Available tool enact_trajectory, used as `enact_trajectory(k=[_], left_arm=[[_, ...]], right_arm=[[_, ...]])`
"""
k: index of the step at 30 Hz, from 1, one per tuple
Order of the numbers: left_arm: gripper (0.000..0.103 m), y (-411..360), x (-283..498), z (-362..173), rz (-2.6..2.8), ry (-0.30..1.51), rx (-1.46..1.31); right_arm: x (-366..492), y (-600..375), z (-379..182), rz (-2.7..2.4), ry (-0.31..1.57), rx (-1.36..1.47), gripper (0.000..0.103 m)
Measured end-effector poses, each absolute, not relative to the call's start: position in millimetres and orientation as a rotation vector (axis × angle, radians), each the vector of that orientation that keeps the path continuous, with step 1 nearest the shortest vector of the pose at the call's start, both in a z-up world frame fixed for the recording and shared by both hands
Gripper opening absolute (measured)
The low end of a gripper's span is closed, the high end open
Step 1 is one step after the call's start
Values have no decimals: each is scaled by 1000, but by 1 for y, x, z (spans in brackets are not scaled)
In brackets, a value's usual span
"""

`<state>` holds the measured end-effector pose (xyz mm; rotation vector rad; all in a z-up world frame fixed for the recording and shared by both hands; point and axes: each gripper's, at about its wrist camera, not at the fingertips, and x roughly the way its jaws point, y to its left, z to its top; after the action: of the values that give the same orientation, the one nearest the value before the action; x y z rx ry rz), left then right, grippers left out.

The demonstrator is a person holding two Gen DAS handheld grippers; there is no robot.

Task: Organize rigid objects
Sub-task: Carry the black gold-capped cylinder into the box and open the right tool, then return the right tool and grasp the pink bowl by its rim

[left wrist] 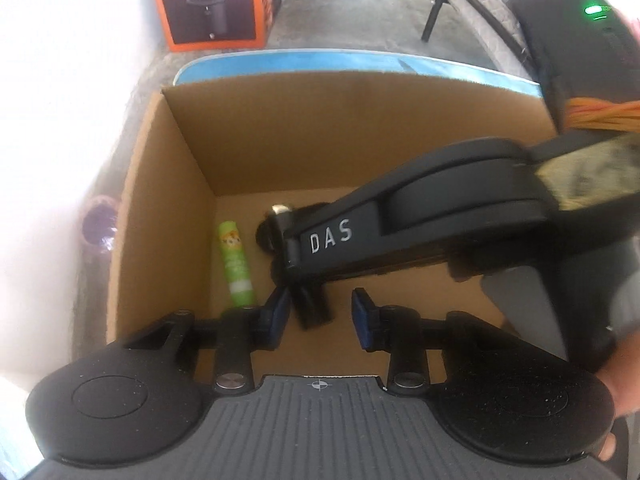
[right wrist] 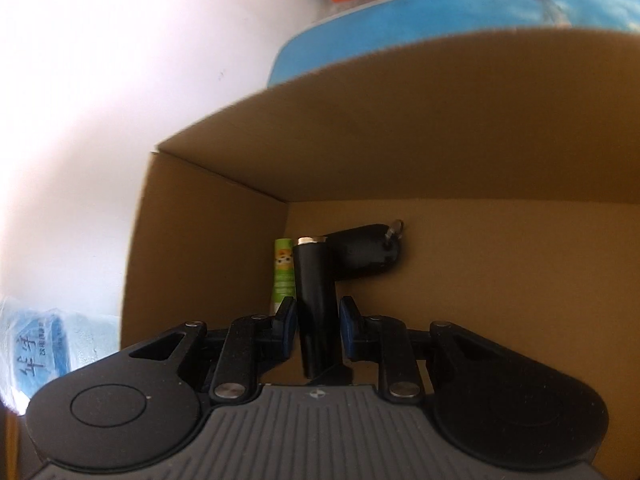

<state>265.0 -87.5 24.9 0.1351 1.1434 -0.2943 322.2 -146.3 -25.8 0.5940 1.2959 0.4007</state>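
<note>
A brown cardboard box (left wrist: 168,184) holds a green tube (left wrist: 236,266), also in the right wrist view (right wrist: 283,276). A black cylinder (right wrist: 316,312) with a metal cap lies on the box floor between my right gripper's (right wrist: 318,322) blue pads, which stand slightly apart from it; the gripper looks open. A black rounded object with a metal ring (right wrist: 370,250) lies behind it. My left gripper (left wrist: 322,314) is open and empty above the box floor. The right gripper's body (left wrist: 400,232) crosses the left wrist view, hiding most of the black objects (left wrist: 312,308).
The box (right wrist: 208,220) sits on a blue mat (left wrist: 304,64) beside a white wall. An orange product carton (left wrist: 212,4) stands on the grey floor behind. A chair leg (left wrist: 434,12) shows at the back right. A blue-labelled packet (right wrist: 36,352) lies left of the box.
</note>
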Motion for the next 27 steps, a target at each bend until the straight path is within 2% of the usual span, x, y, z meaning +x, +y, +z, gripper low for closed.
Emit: enact_trajectory(k=[4,6,8,9,19,23,27], left_arm=[[51,-86,258,35,-286,1110,146],[55,-84,252,41,-291,1100,141],[57,-83,248,45,-297,1088,133],[58,-81,242,49,-301,1082,131],[64,-66,177,95,-377,913,121],[72,-52,131,109,-453,820,105],[84,-41,82,104,-528,770,74]], right_arm=[[318,-152,-23,407,1303,638,29],[316,-157,-19,415,1295,657,35],[312,-163,-12,423,1277,683,56],[308,-167,-6,427,1262,690,58],[236,-230,62,496,1066,776,58],[175,-260,82,538,959,795,58],[105,-284,84,540,861,800,62]])
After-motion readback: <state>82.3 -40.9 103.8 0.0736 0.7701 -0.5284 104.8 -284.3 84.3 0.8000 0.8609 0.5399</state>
